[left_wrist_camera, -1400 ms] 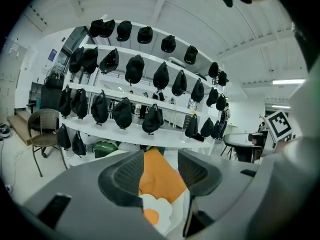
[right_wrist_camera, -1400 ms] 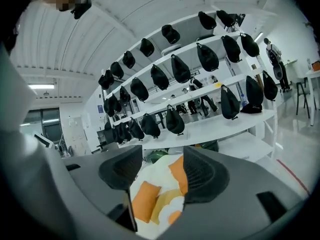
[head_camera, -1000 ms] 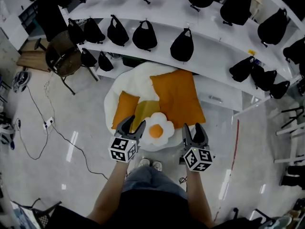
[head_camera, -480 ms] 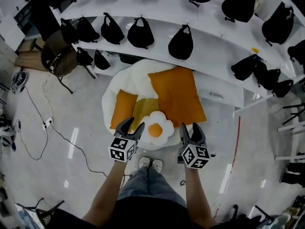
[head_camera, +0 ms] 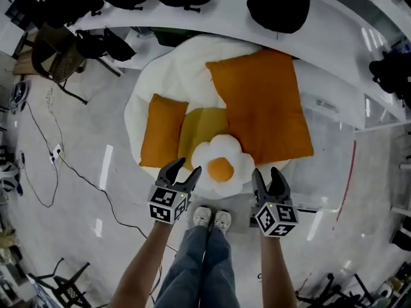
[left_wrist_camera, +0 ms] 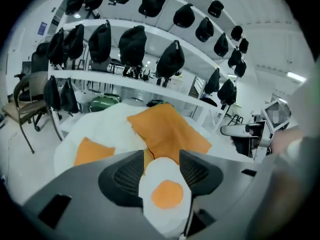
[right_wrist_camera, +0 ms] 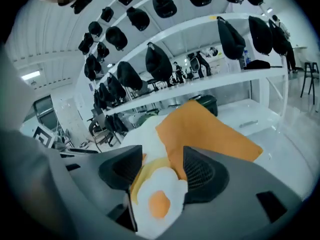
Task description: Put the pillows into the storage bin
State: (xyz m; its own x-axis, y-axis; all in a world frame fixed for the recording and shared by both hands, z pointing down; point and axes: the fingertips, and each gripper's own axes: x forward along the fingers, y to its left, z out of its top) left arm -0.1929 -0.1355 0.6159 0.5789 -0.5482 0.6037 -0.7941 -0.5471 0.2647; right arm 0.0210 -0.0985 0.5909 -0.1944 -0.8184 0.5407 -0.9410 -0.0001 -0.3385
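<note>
A fried-egg pillow (head_camera: 221, 168) lies at the near edge of a round white cushion (head_camera: 144, 95) on the floor. Behind it lie a mustard pillow (head_camera: 200, 126), a small orange pillow (head_camera: 160, 132) and a large orange pillow (head_camera: 258, 104). My left gripper (head_camera: 184, 169) hovers just left of the egg pillow, jaws opening, gripping nothing. My right gripper (head_camera: 269, 175) is open just right of it. In the left gripper view the egg pillow (left_wrist_camera: 165, 191) shows ahead between the jaws of the left gripper (left_wrist_camera: 161, 156). The right gripper view shows the same pillow (right_wrist_camera: 156, 198) ahead of the right gripper (right_wrist_camera: 162, 154).
Curved white shelves (head_camera: 334, 37) hung with black bags (head_camera: 278, 2) stand right behind the cushion. A chair (head_camera: 54, 59) is at the far left. Cables (head_camera: 61, 172) trail over the glossy floor at left. The person's shoes (head_camera: 212, 218) are just short of the cushion.
The head view has closed in on the pillows, which now look larger. Both grippers still flank the egg pillow, and the left jaws stand slightly wider.
</note>
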